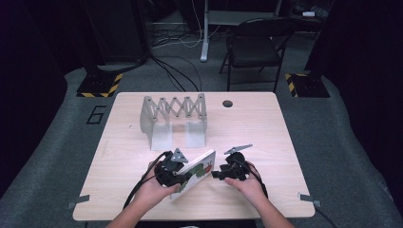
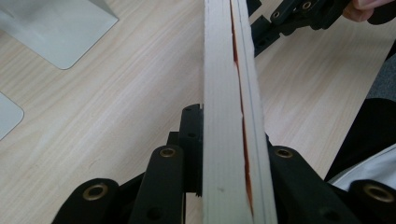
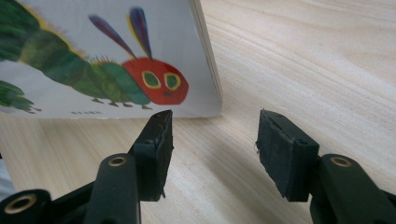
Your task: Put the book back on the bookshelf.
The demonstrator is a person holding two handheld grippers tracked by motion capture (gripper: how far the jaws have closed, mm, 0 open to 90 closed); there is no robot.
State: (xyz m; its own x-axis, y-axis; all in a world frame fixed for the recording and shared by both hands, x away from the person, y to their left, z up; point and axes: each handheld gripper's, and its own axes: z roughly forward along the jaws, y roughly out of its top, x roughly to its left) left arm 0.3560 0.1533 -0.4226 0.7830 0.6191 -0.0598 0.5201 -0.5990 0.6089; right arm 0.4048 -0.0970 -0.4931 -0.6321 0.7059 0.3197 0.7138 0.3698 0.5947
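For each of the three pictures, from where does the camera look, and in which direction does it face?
High view: above the person's side, facing forward and down on the table; both forearms show.
Left gripper view: on the left gripper, looking along the book edge; its jaws show.
Right gripper view: on the right gripper, facing the book cover; open jaws show.
Shared: the book appears in all three.

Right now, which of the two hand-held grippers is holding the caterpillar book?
The left hand-held gripper: its jaws are clamped on the book. The right hand-held gripper sits open beside it, holding nothing.
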